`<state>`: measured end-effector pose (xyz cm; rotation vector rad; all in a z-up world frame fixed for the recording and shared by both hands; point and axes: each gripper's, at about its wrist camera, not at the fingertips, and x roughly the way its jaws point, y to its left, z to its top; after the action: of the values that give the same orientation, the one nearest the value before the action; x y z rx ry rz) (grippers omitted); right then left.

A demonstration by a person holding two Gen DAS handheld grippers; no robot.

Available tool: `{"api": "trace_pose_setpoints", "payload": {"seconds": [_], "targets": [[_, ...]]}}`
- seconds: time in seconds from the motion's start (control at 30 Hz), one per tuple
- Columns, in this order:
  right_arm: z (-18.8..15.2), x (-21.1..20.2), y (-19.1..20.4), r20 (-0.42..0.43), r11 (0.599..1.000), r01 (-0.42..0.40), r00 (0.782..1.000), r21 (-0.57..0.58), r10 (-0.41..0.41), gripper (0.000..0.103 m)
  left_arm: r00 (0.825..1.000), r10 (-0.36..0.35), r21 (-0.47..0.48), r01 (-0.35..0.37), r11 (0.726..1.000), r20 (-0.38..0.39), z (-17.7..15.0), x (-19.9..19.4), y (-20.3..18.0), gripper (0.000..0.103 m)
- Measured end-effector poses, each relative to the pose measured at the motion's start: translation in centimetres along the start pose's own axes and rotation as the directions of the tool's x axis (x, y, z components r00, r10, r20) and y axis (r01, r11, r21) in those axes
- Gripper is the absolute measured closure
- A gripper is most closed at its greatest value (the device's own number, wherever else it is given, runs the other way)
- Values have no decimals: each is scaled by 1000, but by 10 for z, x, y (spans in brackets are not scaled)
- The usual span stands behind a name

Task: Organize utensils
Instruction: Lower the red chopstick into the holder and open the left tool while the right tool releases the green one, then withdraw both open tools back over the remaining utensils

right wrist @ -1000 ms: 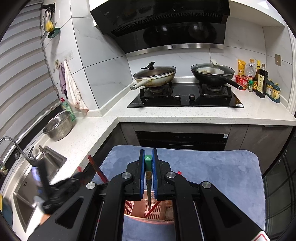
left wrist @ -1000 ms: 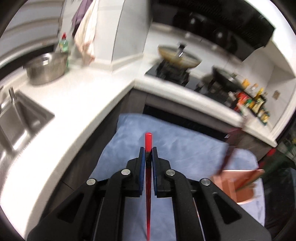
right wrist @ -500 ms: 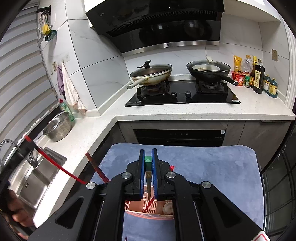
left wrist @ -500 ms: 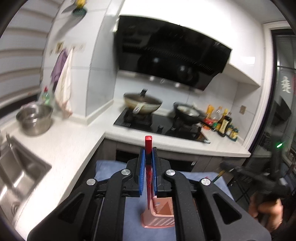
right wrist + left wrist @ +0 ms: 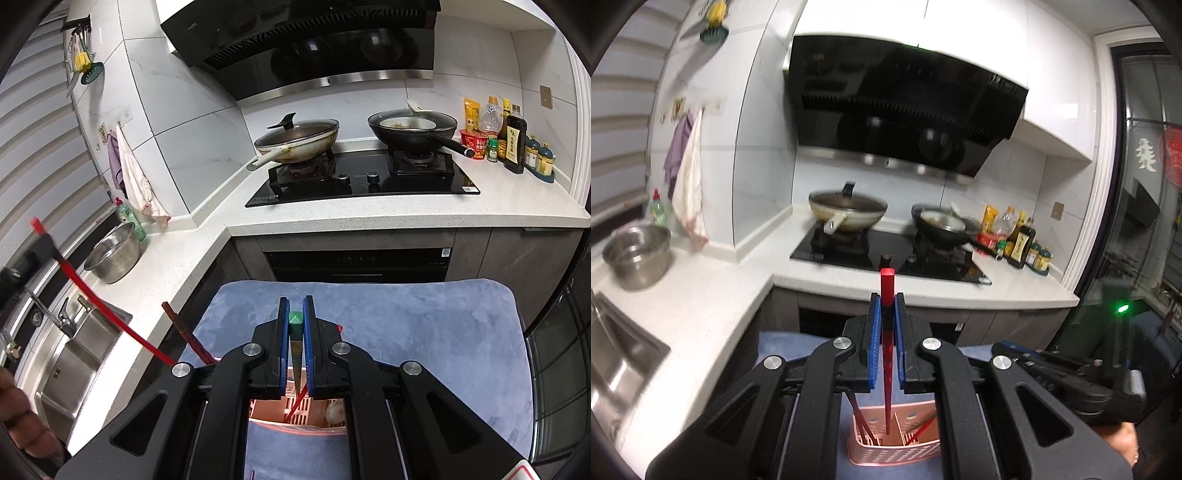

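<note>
Red plastic, thin and stiff: this is the chopstick [image 5: 887, 343] that the left gripper [image 5: 886, 325] keeps clamped between its blue pads [image 5: 873, 332]. It stands nearly upright, its square top above the fingers, and its narrow tip points down into the pink utensil basket [image 5: 894, 452], over the middle compartment. Whether the tip already touches the bottom, I cannot tell.

The right gripper [image 5: 295, 332] is closed on a green chopstick [image 5: 294, 334], also pointing down to the same basket [image 5: 295, 410], which stands on the blue-grey cloth [image 5: 424, 332]. Some other red chopsticks [image 5: 862, 421] already lean in the basket.

I judge such a chopstick to be very light and rigid, but smooth and tapered, so it can slip or turn between the pads if the grip is weak. The best place to hold it is the thick square upper part, where the flat sides give the pads more contact; here both grippers hold near this end. The long free part below can swing, so the tip needs care when it goes between the dividers. The basket looks light too, and a side push from the stick could tip it.
</note>
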<state>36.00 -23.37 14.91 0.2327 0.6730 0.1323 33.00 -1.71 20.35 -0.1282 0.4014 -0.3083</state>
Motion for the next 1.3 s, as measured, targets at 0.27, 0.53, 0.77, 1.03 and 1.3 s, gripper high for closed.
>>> {"api": "trace_pose_setpoints", "payload": {"seconds": [0.27, 0.53, 0.77, 1.03, 1.3], "targets": [[-5, 4, -4, -15, 1000, 5, 1000, -3, -5, 96, 995, 34, -25, -37, 999, -95, -35, 42, 9, 96], [-7, -1, -6, 0, 1000, 14, 1000, 12, -14, 86, 993, 74, -16, -75, 997, -96, -42, 40, 4, 70], [-11, -19, -3, 10, 1000, 10, 1000, 16, -10, 83, 992, 75, -5, -76, 997, -97, -44, 18, -2, 69], [-49, -59, -1, -6, 1000, 14, 1000, 17, -13, 78, 987, 57, -16, -60, 998, -150, -70, -17, -7, 69], [-137, -92, -1, -94, 999, 25, 995, 22, -22, 78, 971, 50, 12, -49, 999, -236, -131, -60, -22, 69]]}}
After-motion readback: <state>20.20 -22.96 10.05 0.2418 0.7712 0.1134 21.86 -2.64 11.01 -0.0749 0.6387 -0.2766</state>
